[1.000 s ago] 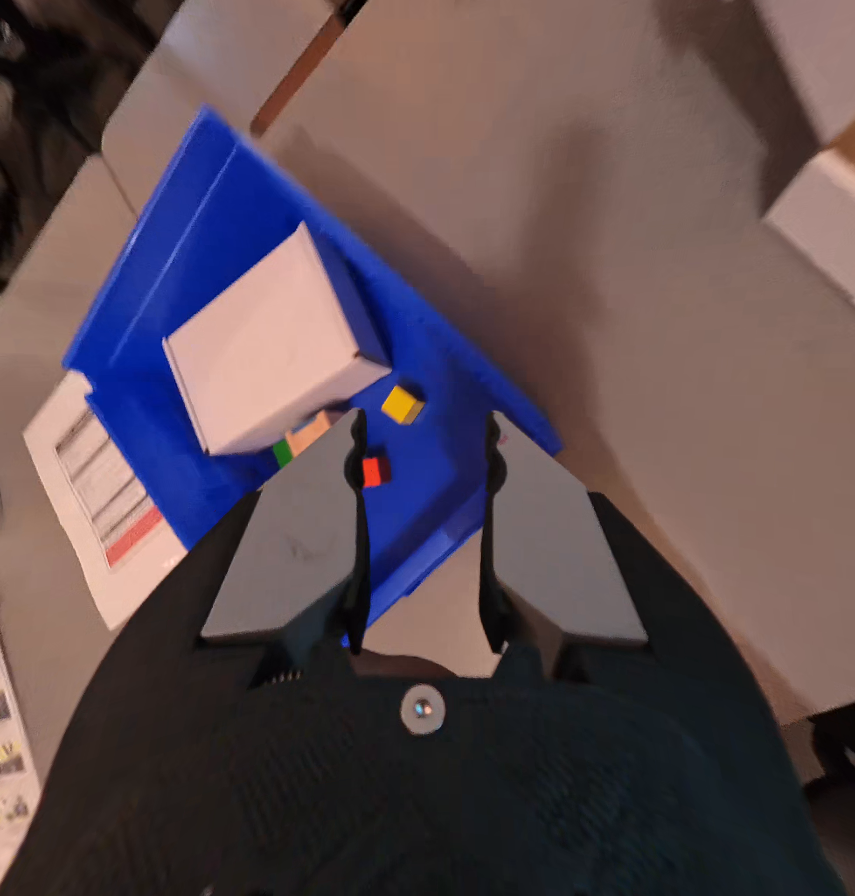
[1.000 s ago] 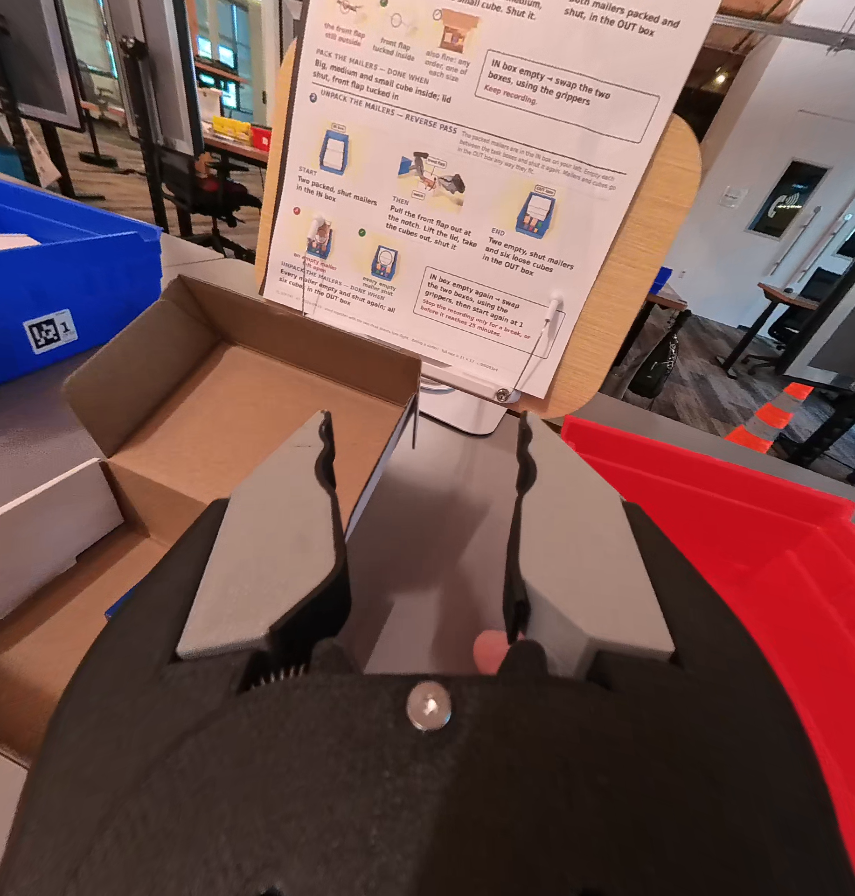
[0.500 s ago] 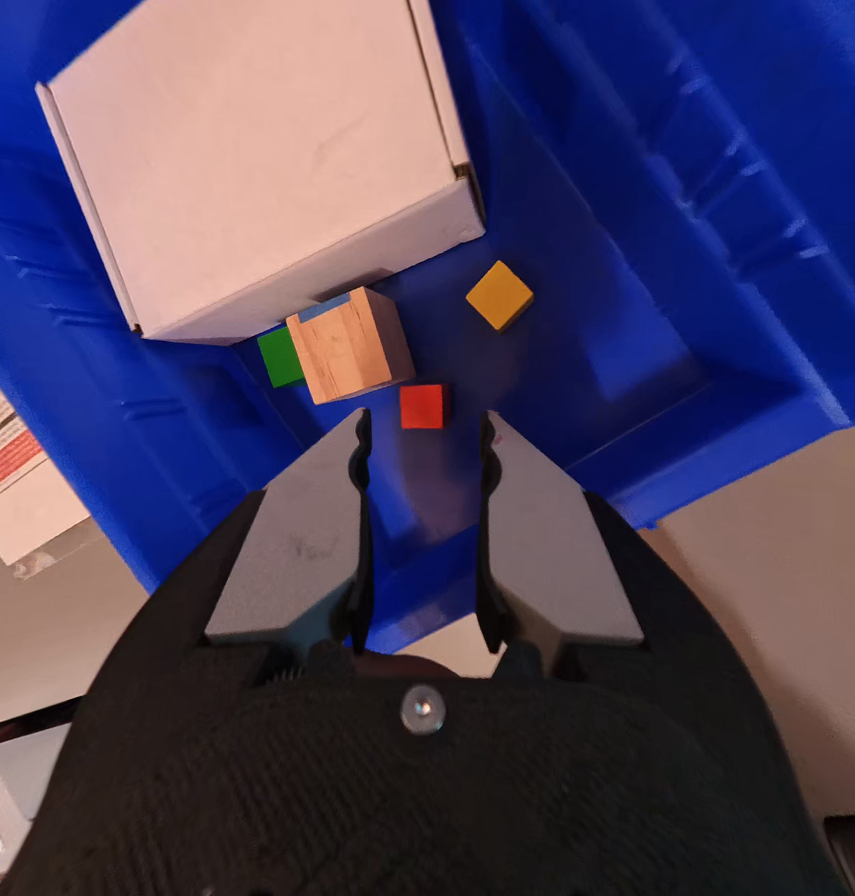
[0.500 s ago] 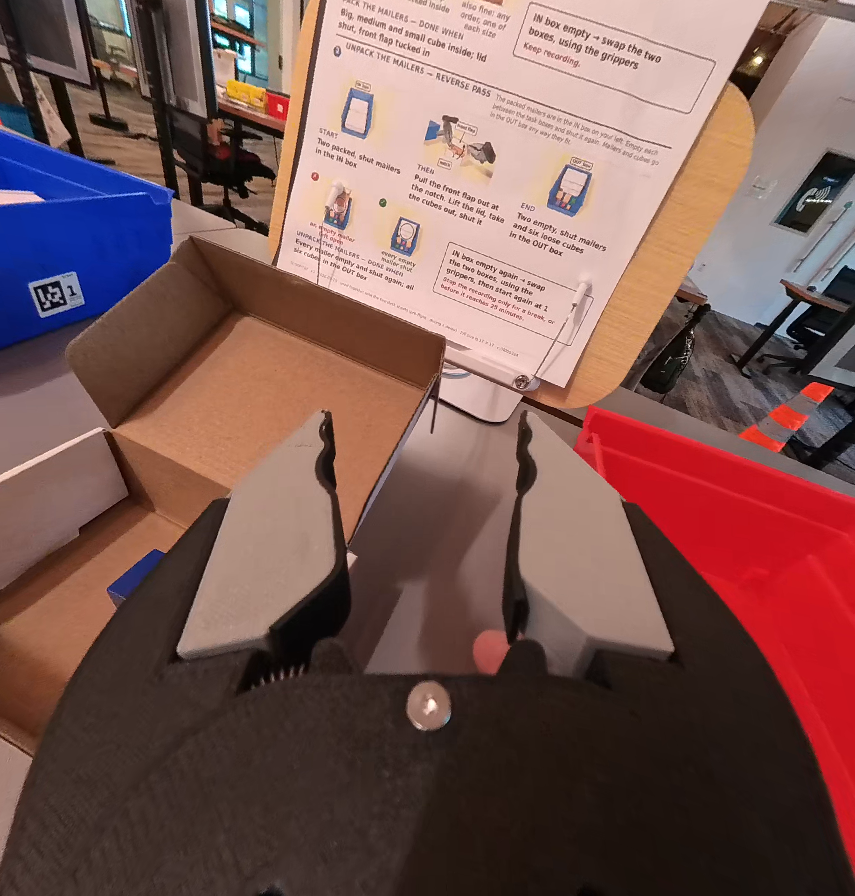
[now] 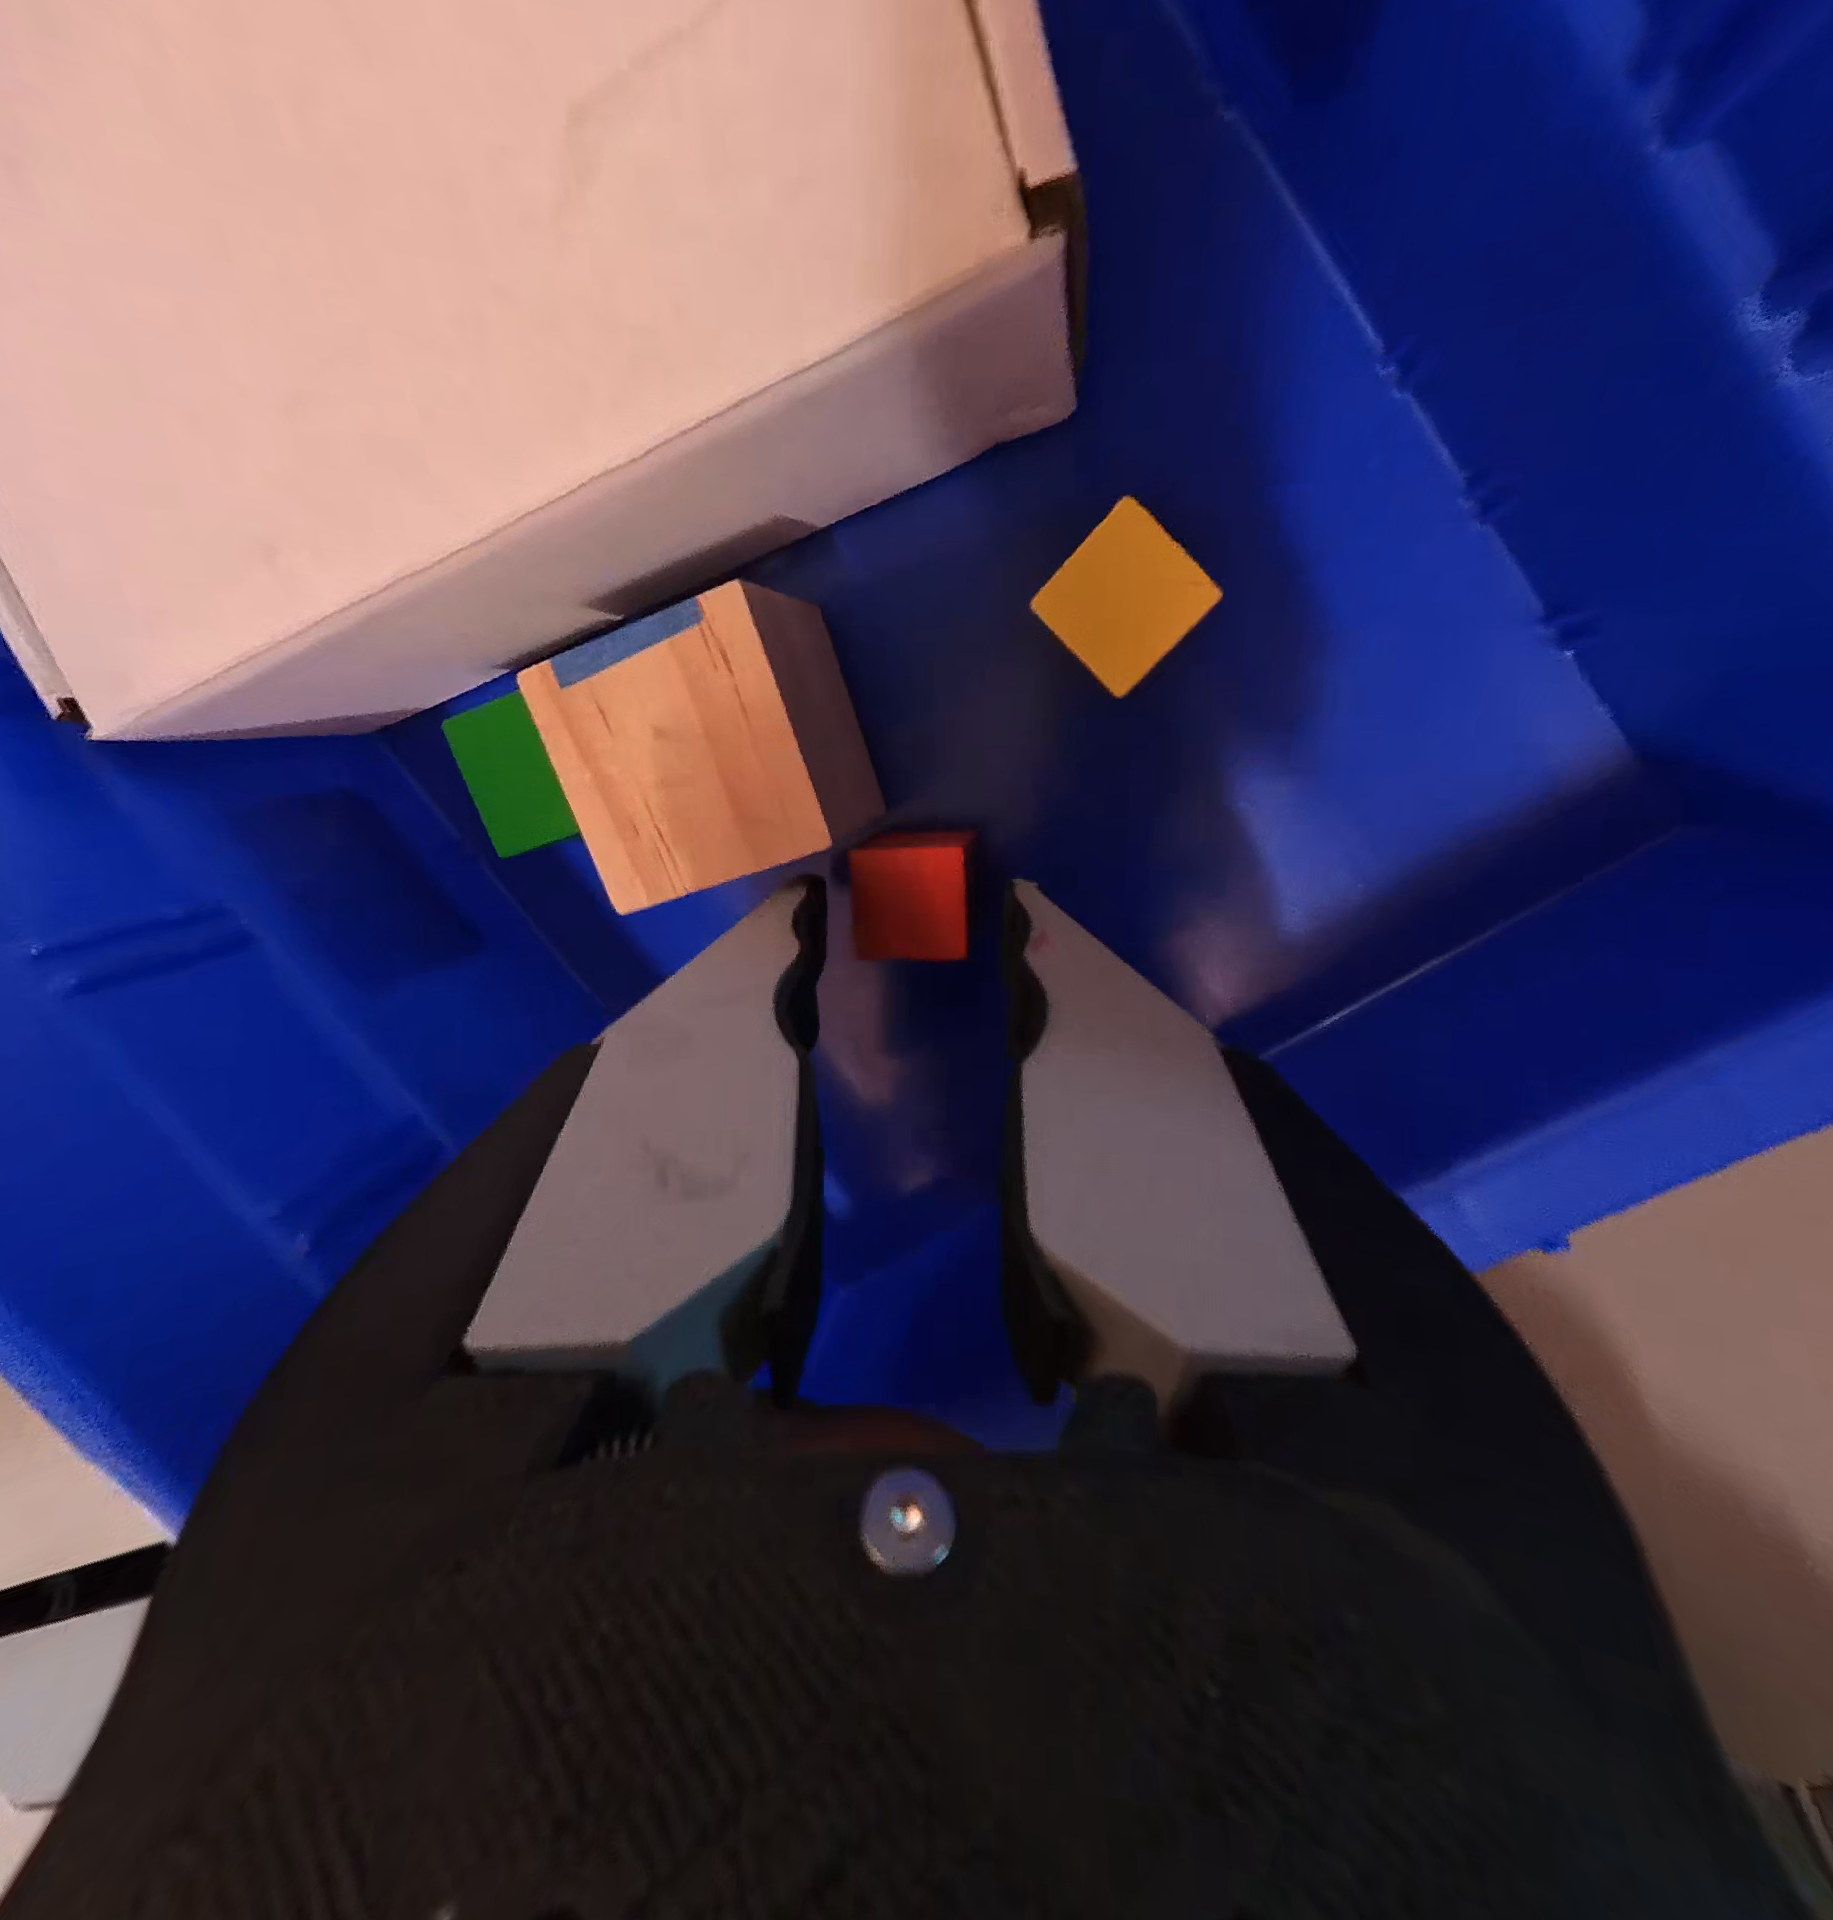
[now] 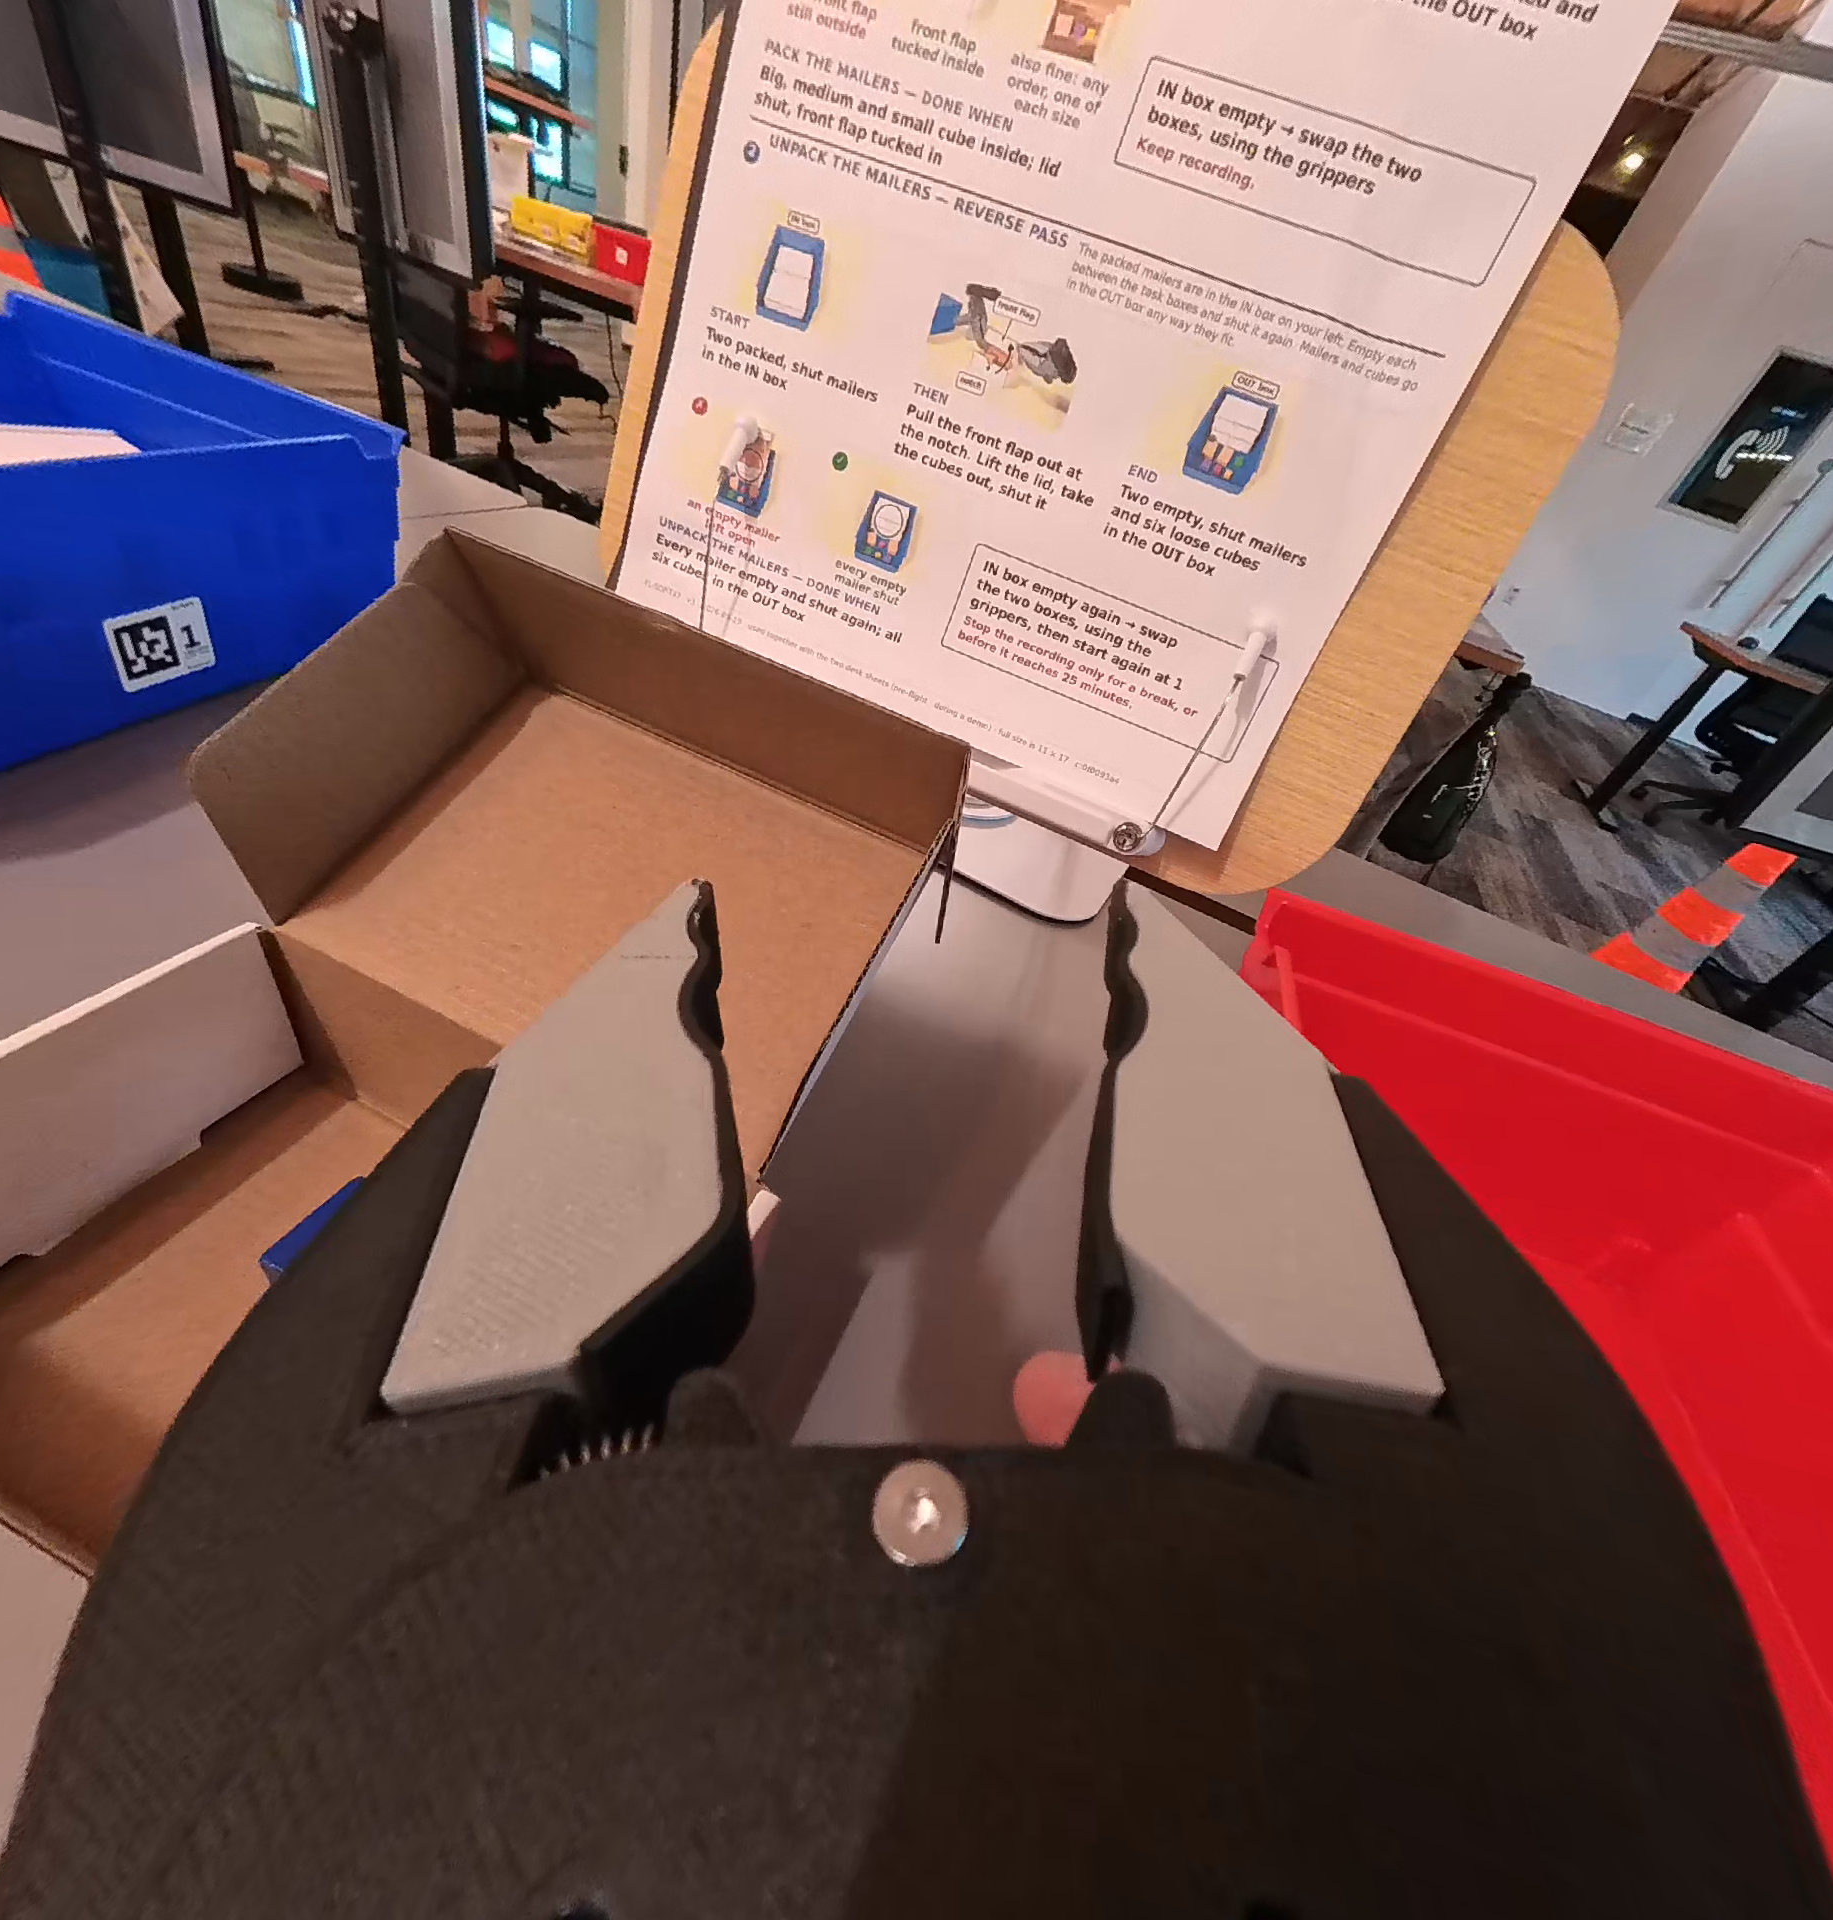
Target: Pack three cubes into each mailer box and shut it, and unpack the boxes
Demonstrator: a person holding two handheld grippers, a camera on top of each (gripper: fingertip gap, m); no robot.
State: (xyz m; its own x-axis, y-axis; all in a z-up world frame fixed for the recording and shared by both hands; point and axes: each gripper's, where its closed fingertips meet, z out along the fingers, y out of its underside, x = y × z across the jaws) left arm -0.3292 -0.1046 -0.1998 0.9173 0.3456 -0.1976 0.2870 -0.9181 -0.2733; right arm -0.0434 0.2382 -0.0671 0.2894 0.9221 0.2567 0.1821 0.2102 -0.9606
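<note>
In the left wrist view my left gripper (image 5: 907, 899) is open inside the blue bin (image 5: 1514, 727), its fingertips on either side of a small red cube (image 5: 908, 896) on the bin floor. A large wooden cube (image 5: 688, 748) with blue tape sits just left of it, a green cube (image 5: 507, 774) behind that, and a yellow cube (image 5: 1125, 595) to the right. A shut white mailer box (image 5: 455, 312) fills the bin's far part. In the right wrist view my right gripper (image 6: 907, 904) is open and empty beside an open brown mailer box (image 6: 579, 790). A blue cube (image 6: 304, 1231) lies inside it, mostly hidden.
A red bin (image 6: 1618, 1143) stands to the right of the right gripper. An instruction sheet on a wooden stand (image 6: 1078, 416) rises behind the open mailer. The blue bin also shows at the left in the right wrist view (image 6: 164, 540). Grey table surface (image 6: 953, 1039) lies between mailer and red bin. The tips of one gripper are about 45 cm away from the tips of the other. The large wooden cube (image 5: 688, 748) is about 4 cm from my left fingertips and 45 cm from my right.
My left gripper has dropped down into the blue bin and closed in on the red cube, which now lies between its fingertips. The right gripper has shifted only slightly.
</note>
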